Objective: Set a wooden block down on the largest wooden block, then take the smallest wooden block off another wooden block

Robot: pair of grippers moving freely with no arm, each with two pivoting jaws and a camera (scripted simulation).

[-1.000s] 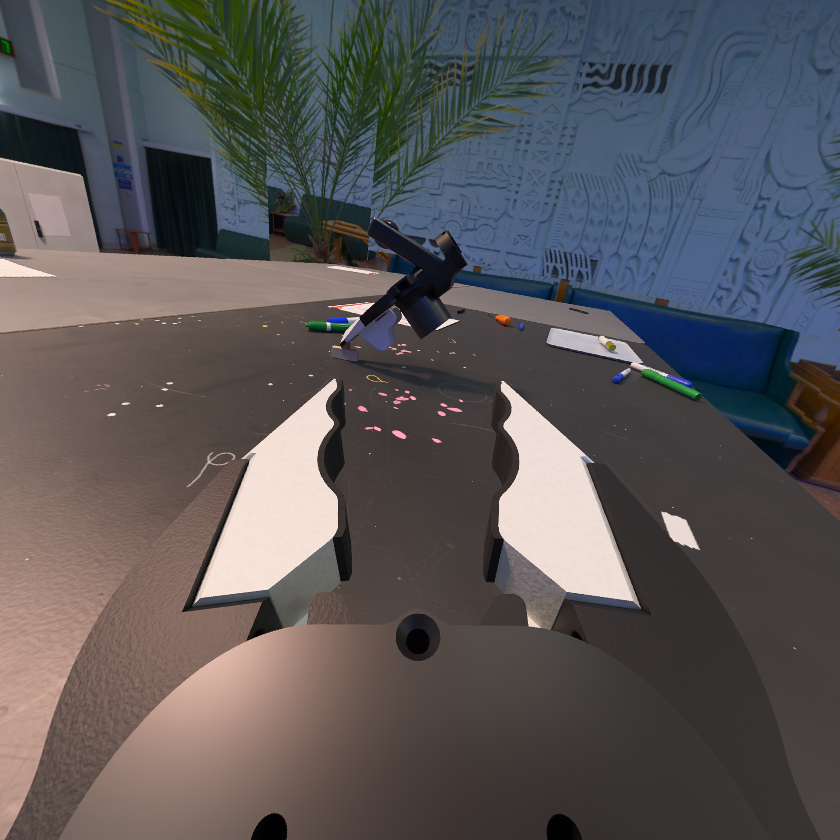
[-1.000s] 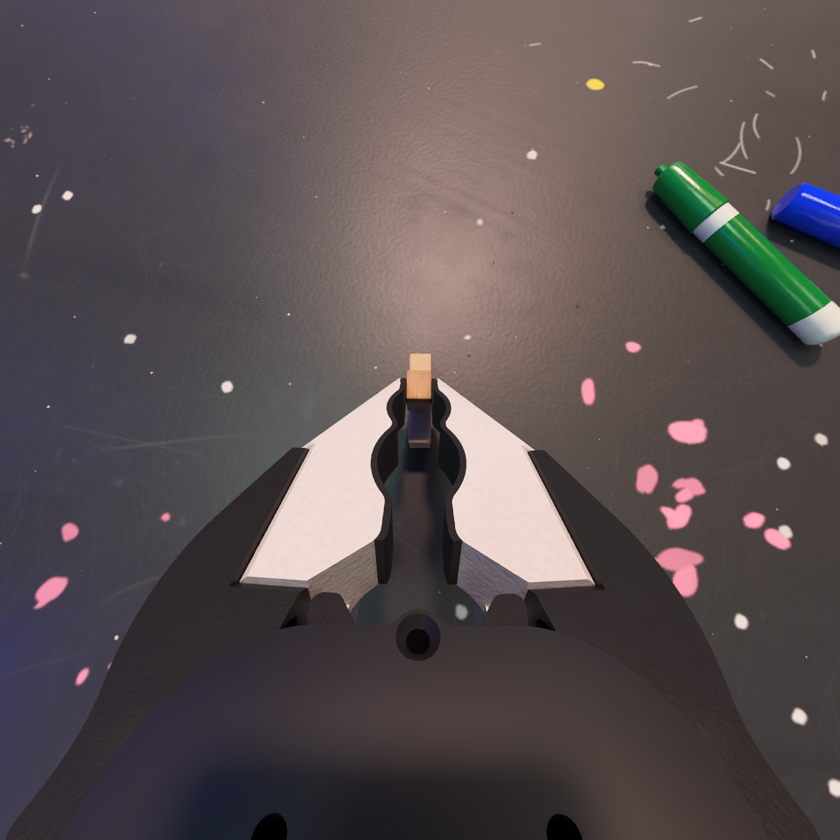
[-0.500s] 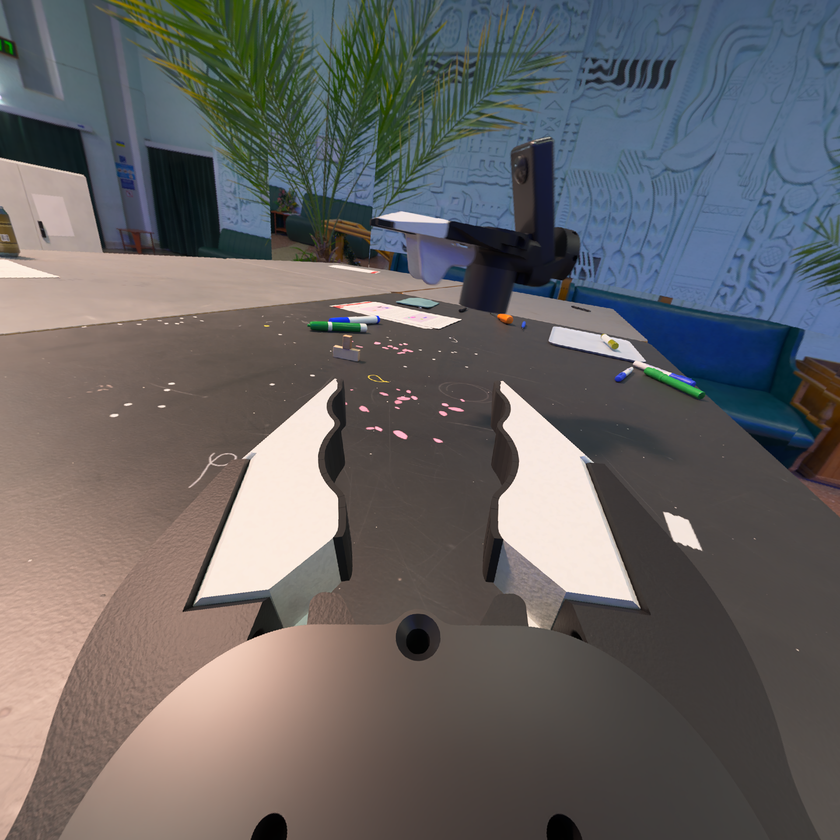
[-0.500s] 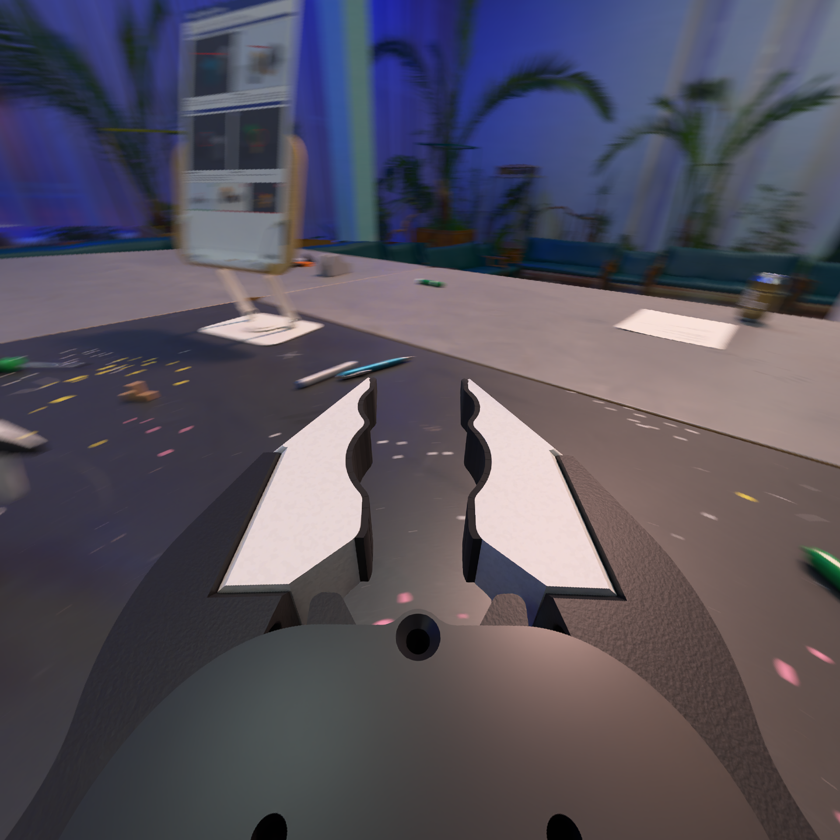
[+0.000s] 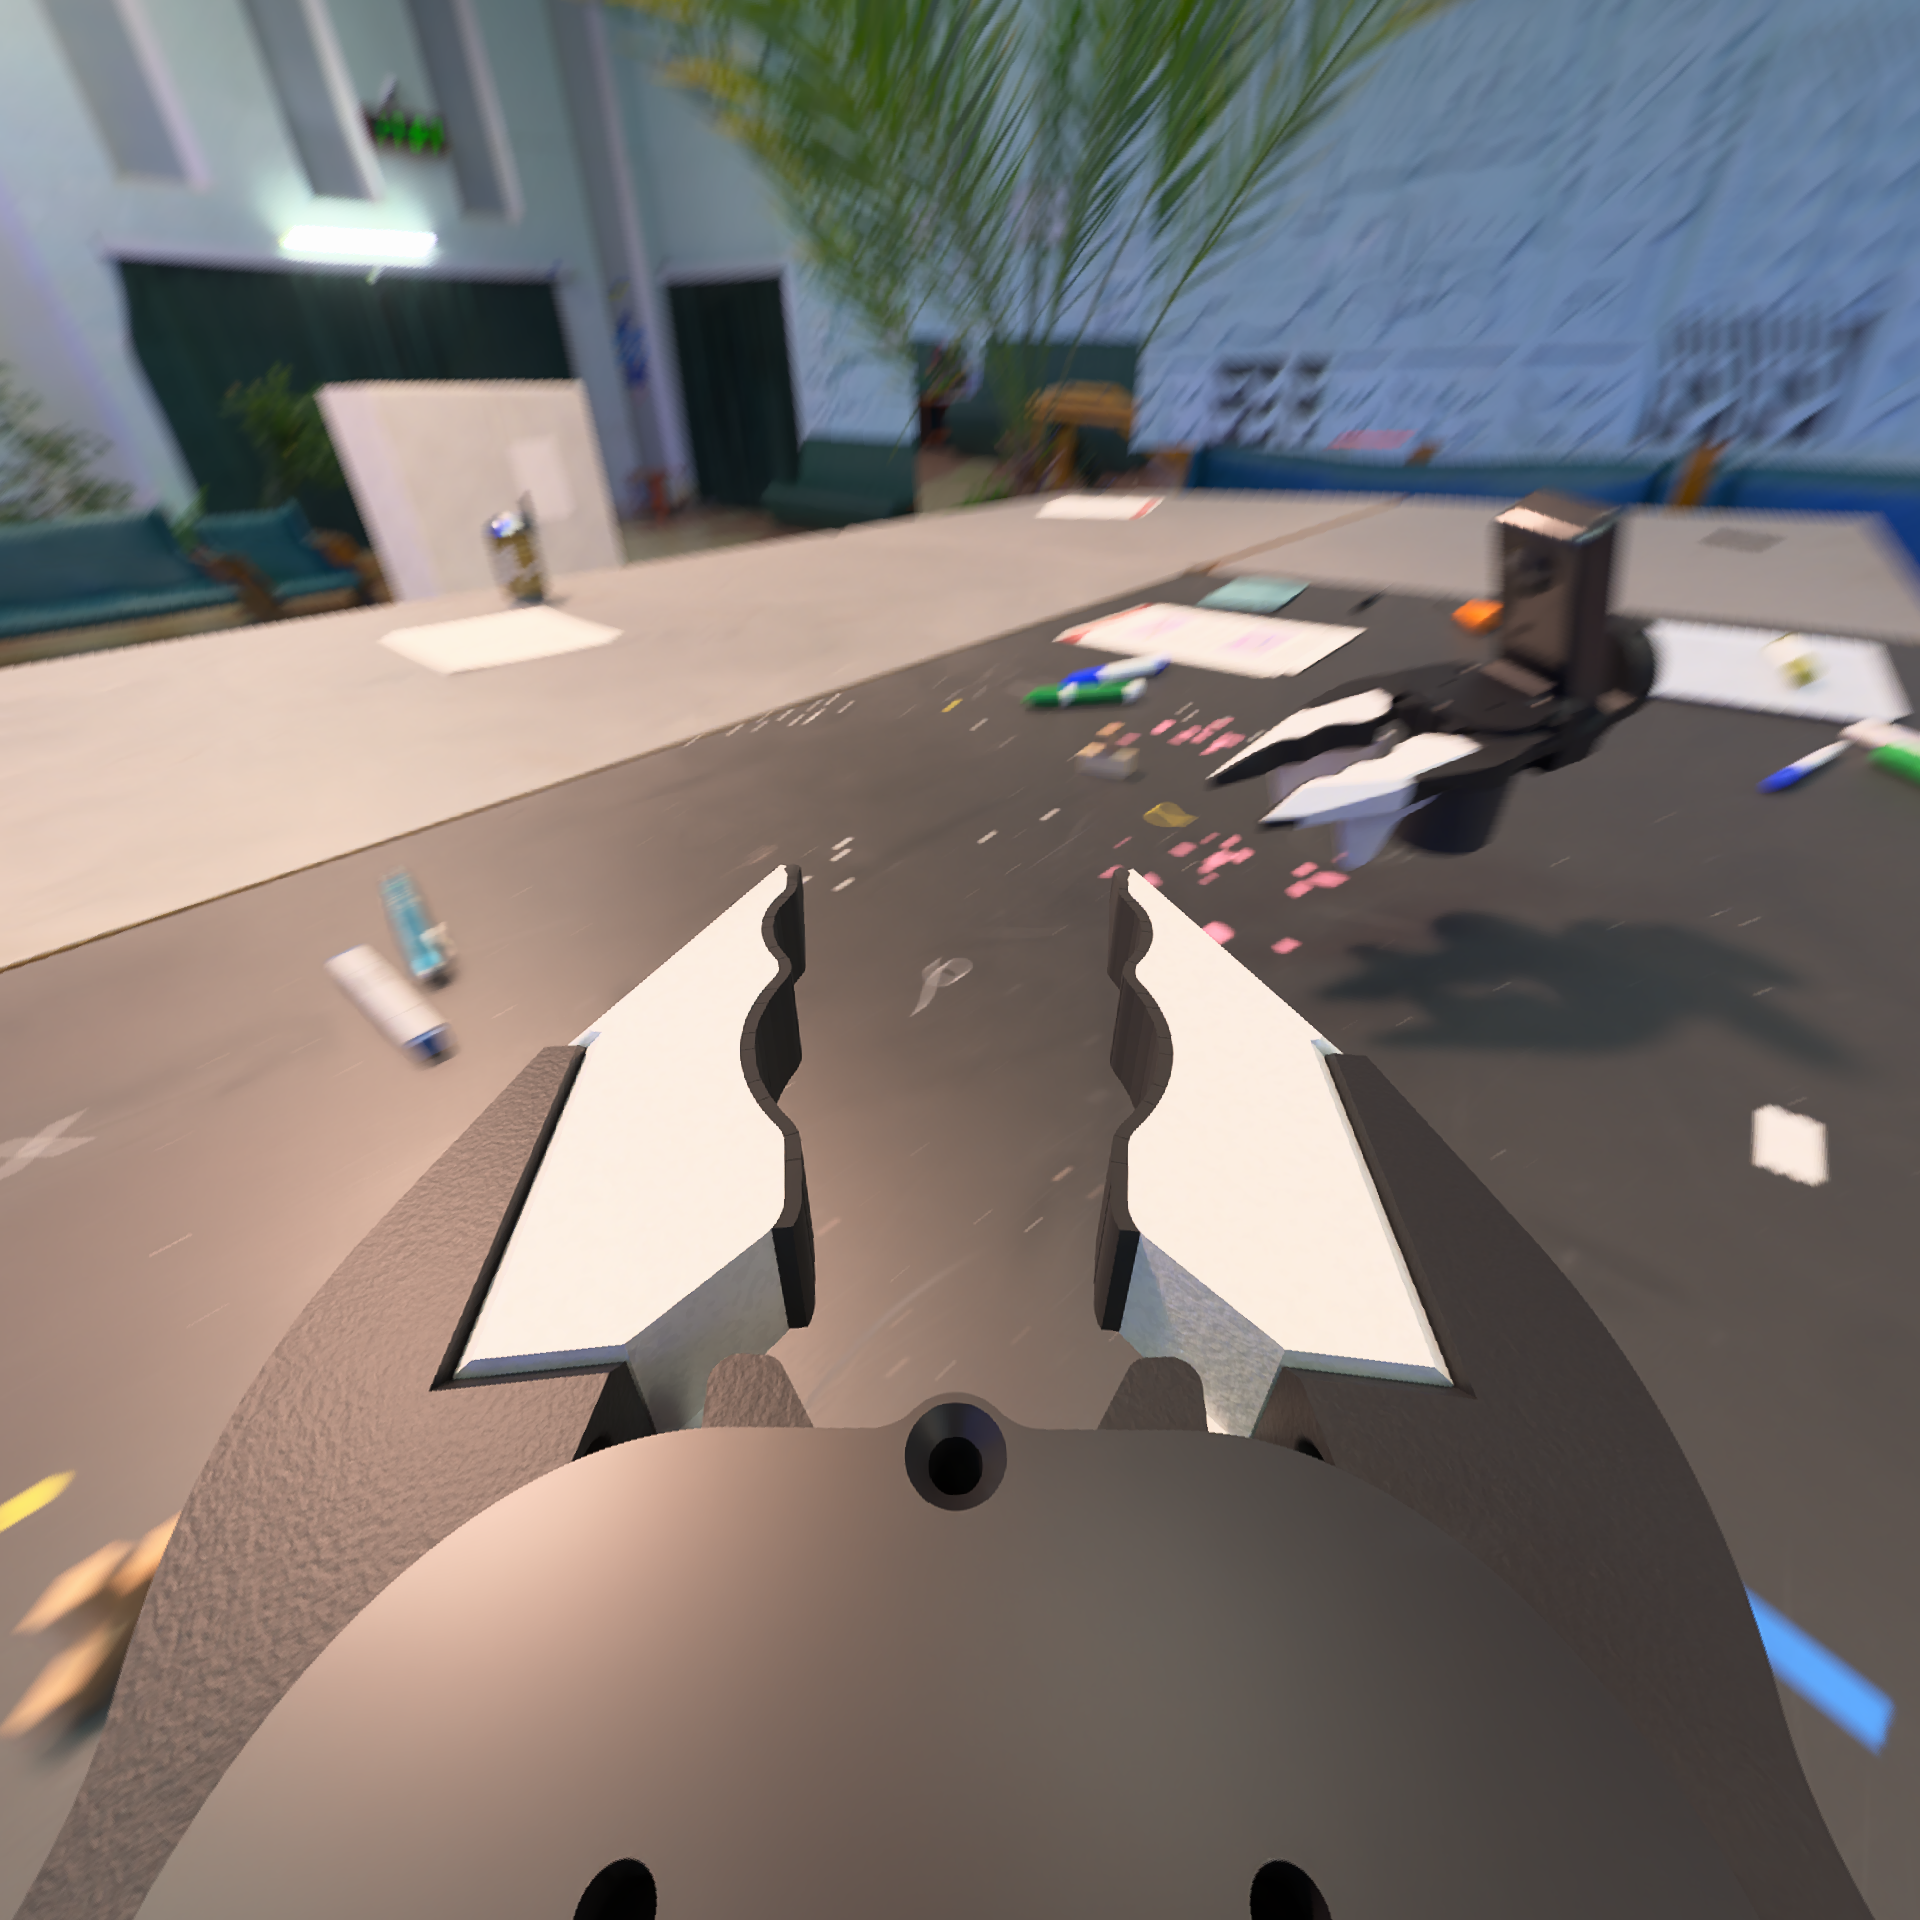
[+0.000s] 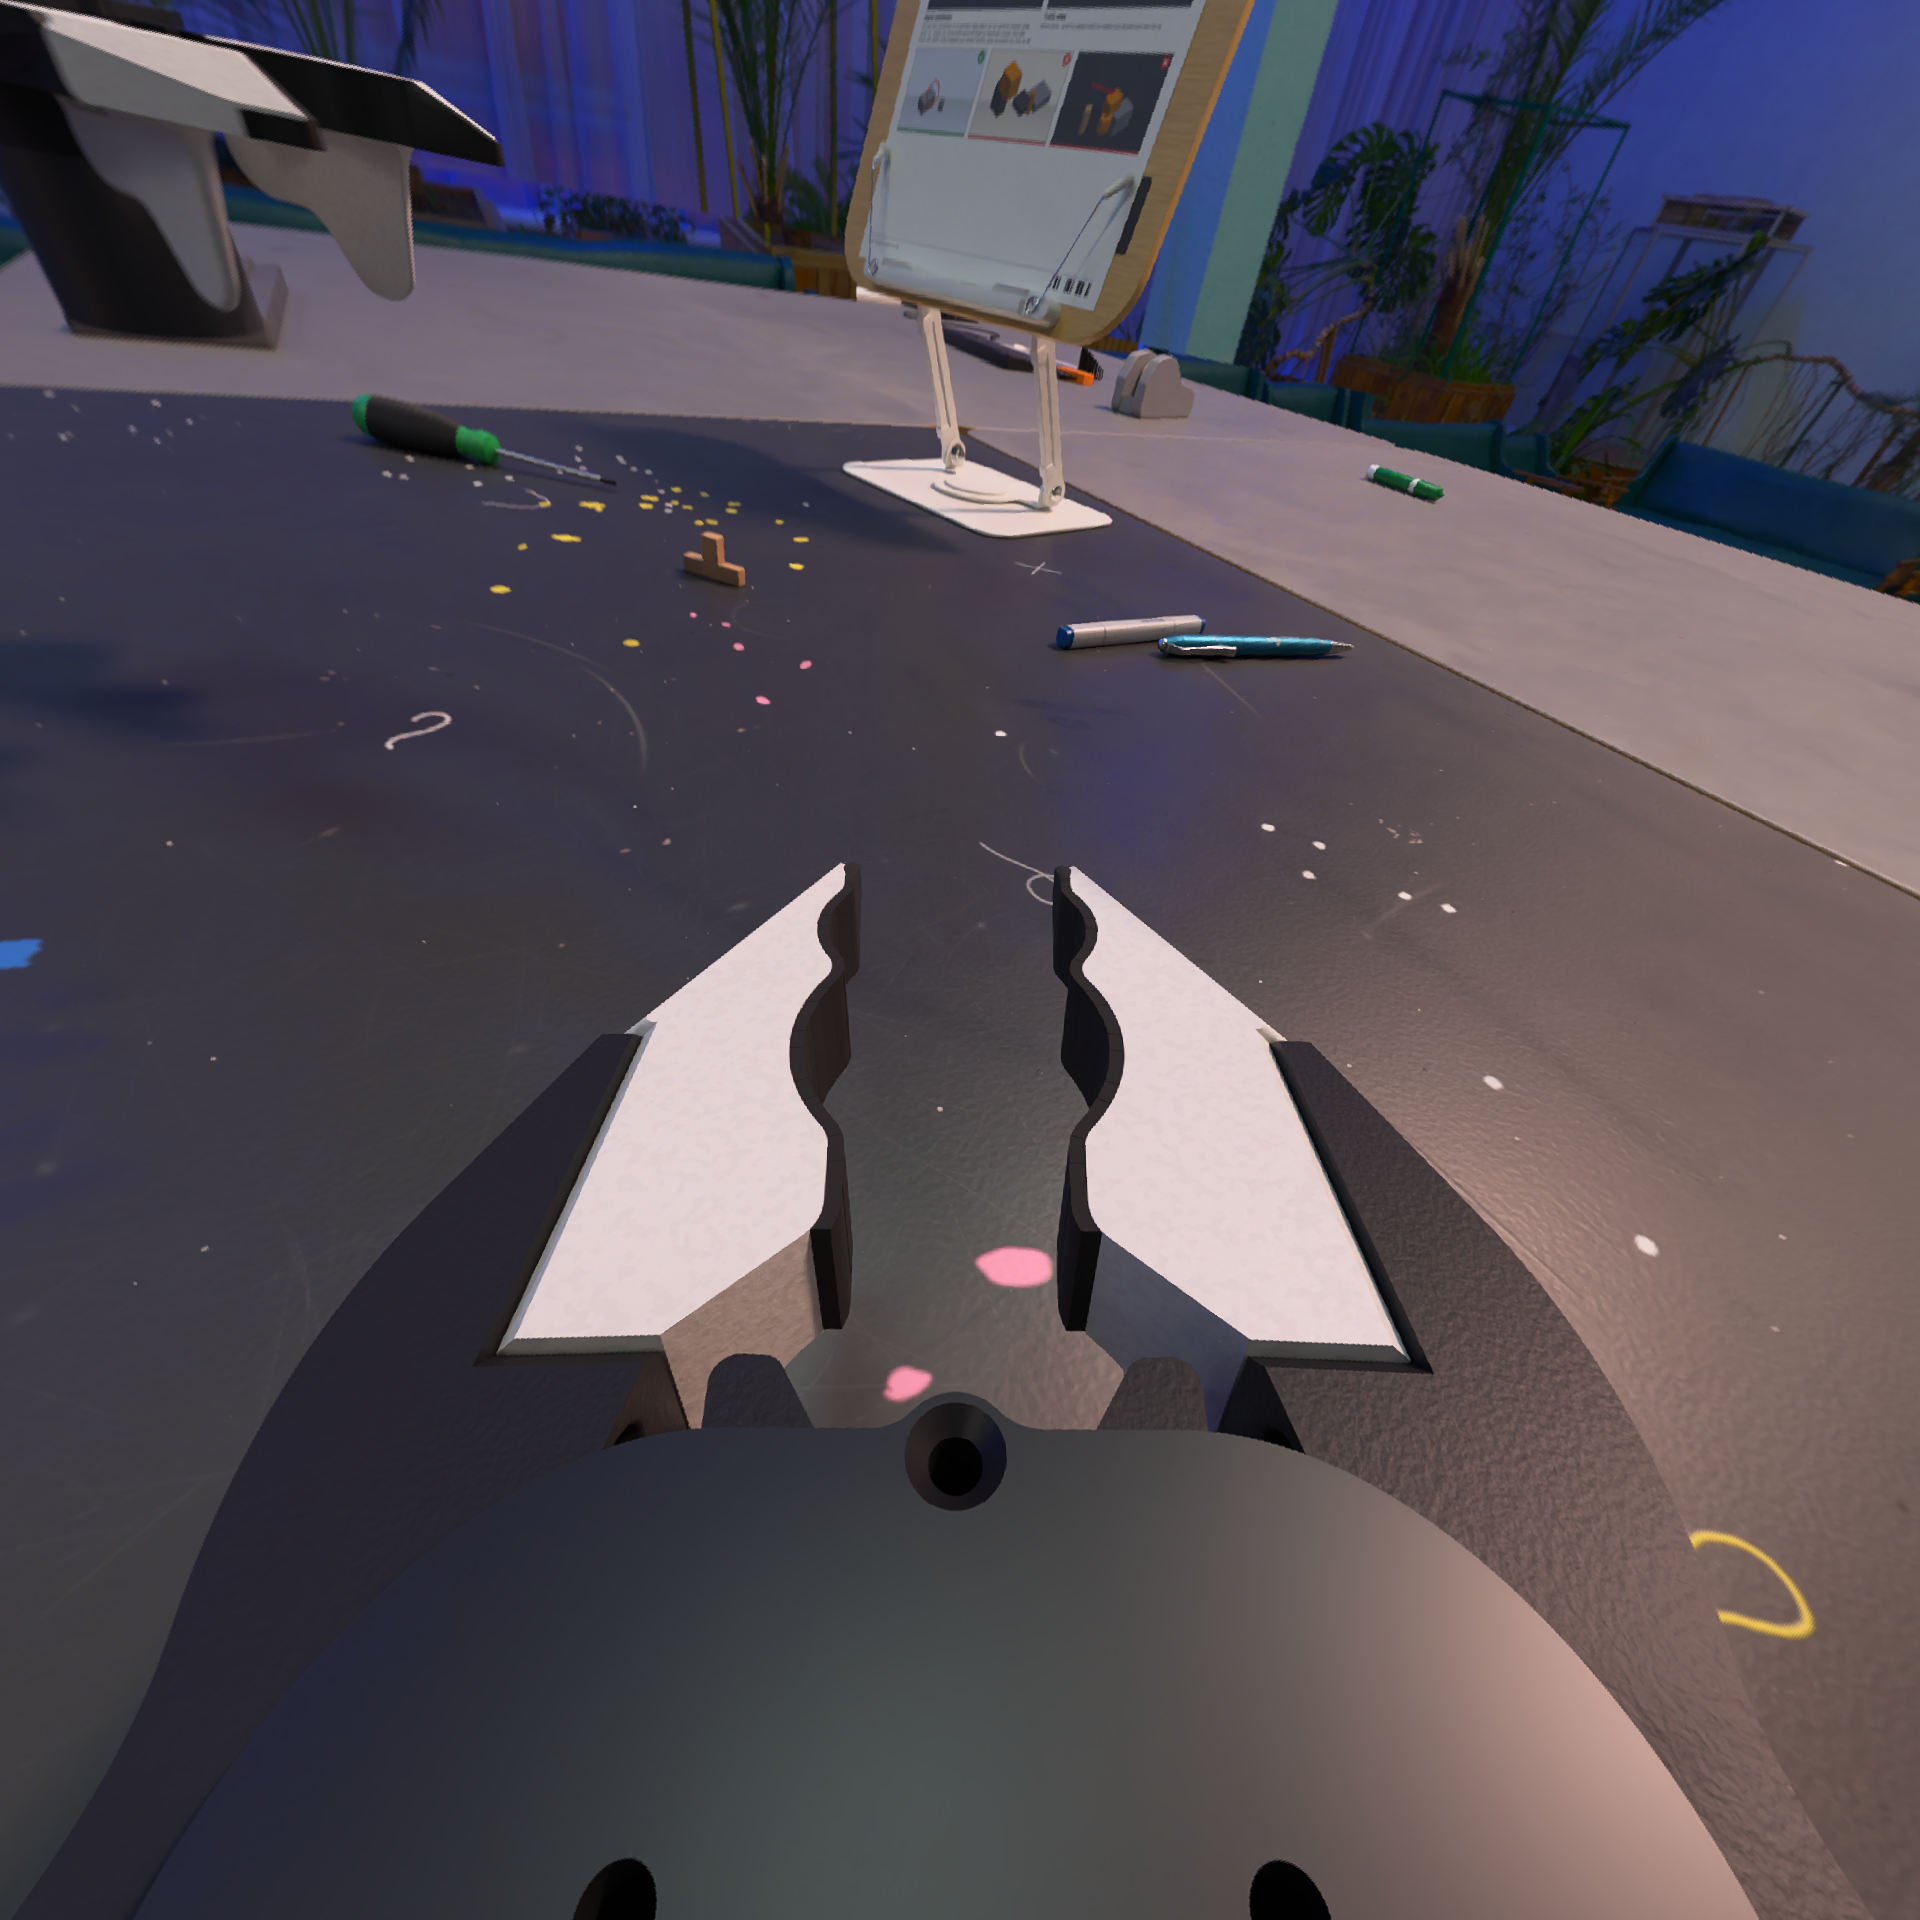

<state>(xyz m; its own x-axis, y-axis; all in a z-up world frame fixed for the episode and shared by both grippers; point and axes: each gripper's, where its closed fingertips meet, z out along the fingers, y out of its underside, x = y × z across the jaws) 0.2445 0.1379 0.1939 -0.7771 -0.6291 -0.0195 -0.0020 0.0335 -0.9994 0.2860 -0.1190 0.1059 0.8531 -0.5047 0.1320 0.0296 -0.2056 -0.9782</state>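
In the left wrist view, my left gripper [image 5: 956, 883] is open and empty above the dark mat. Blurred wooden blocks [image 5: 73, 1642] lie at its lower left. Farther off, a small tan block sits on a flat pale block [image 5: 1107, 756]. My right gripper [image 5: 1247, 795] hovers just right of that pair, open and empty. In the right wrist view, my right gripper [image 6: 956, 883] is open and empty low over the mat. Far ahead, a small wooden block stands on a flat wooden block [image 6: 715, 561], forming a T. The left gripper [image 6: 395, 104] shows at the top left.
A board on a white stand [image 6: 997, 488] is behind the T stack. A green-handled screwdriver [image 6: 457, 436] lies at the left, two pens [image 6: 1195, 636] at the right, a green marker [image 6: 1403, 483] beyond. Markers [image 5: 1091, 686] and papers [image 5: 1205, 634] lie past the far stack.
My right gripper let go of the small block, opened, rose and swung round, and now sits low facing the board. My left gripper has turned left; its view is blurred.
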